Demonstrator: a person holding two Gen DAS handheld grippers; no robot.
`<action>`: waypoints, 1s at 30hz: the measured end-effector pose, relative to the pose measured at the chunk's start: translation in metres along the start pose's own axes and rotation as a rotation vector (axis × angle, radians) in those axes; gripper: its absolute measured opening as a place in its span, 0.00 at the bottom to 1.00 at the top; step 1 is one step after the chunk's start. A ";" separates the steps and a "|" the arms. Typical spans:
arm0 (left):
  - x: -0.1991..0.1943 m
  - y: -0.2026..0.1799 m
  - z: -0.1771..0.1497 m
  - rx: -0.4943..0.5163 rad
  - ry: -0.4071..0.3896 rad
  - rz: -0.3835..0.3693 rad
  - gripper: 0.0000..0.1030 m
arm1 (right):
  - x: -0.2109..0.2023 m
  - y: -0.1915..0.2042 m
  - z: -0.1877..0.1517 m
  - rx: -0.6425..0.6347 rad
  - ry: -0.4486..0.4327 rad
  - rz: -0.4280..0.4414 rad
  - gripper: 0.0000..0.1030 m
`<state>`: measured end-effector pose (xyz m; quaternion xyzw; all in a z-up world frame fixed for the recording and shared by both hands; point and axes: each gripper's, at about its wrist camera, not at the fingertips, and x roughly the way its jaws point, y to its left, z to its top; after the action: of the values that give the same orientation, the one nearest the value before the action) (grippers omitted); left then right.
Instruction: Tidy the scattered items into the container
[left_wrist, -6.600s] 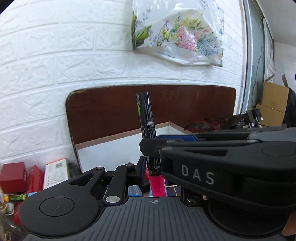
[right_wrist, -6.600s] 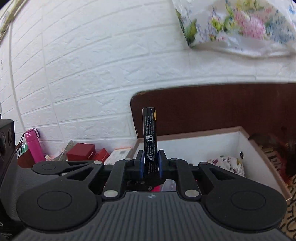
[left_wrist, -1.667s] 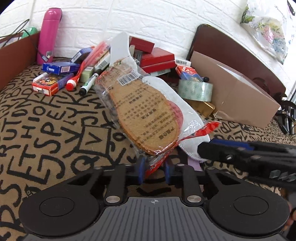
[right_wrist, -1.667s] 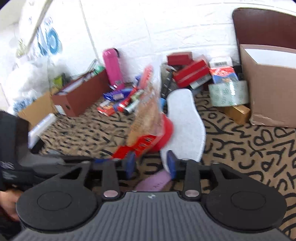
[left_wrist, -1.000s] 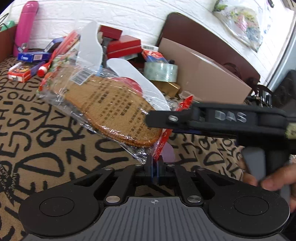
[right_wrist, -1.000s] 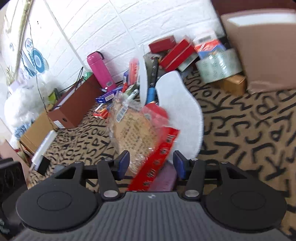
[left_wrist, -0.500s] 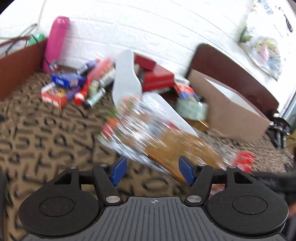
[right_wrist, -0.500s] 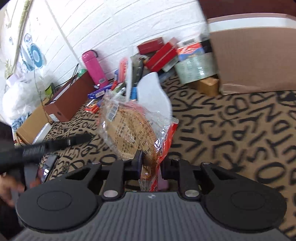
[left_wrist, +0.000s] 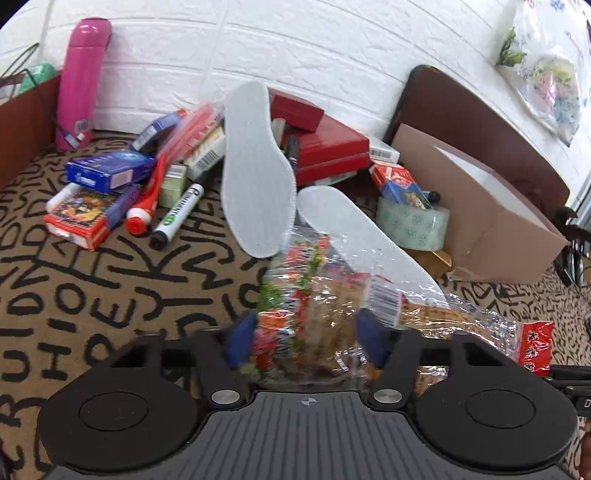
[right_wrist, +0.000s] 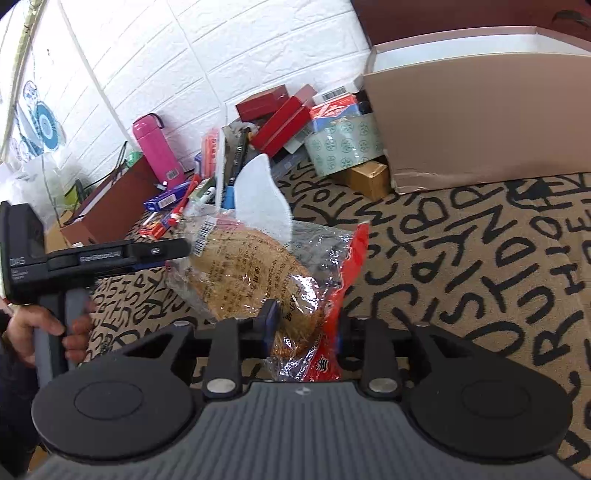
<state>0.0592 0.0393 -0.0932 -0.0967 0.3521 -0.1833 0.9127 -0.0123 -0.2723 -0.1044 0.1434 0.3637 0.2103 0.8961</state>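
A clear plastic bag of brown insoles (left_wrist: 325, 302) with a red header hangs above the patterned cloth between my two grippers. My left gripper (left_wrist: 304, 338) is closing on its barcode end, and the crumpled bag fills the gap between the blue pads. Seen from the right wrist, the left gripper (right_wrist: 183, 248) reaches in from the left. My right gripper (right_wrist: 306, 321) is opening, with the red-edged end of the bag (right_wrist: 251, 273) still lying between its jaws. The open cardboard box (right_wrist: 480, 122) stands at the back right, also seen as the box (left_wrist: 491, 221).
Two white insoles (left_wrist: 255, 177) (left_wrist: 354, 229) lie just beyond the bag. Behind them are a tape roll (left_wrist: 413, 225), red boxes (left_wrist: 328, 147), markers (left_wrist: 177, 214), small cartons (left_wrist: 88, 214) and a pink flask (left_wrist: 81, 77). A brown box (right_wrist: 107, 206) stands at the left. A hand (right_wrist: 40, 325) grips the left handle.
The left jaws, wide open half a second ago, have narrowed around the bag's near end. The right jaws, then pinched on the bag's other end, have spread apart.
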 end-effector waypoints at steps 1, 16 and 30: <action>-0.003 0.004 0.001 -0.006 0.000 -0.006 0.42 | 0.000 -0.002 0.000 0.004 0.000 -0.008 0.43; 0.010 0.006 0.004 -0.011 0.084 -0.113 0.39 | -0.001 -0.010 -0.006 0.065 0.015 0.035 0.32; -0.032 -0.059 0.019 0.042 -0.051 -0.210 0.12 | -0.069 -0.022 0.028 0.004 -0.153 0.002 0.21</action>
<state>0.0349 -0.0009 -0.0417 -0.1185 0.3129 -0.2830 0.8988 -0.0304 -0.3276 -0.0533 0.1615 0.2945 0.1989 0.9207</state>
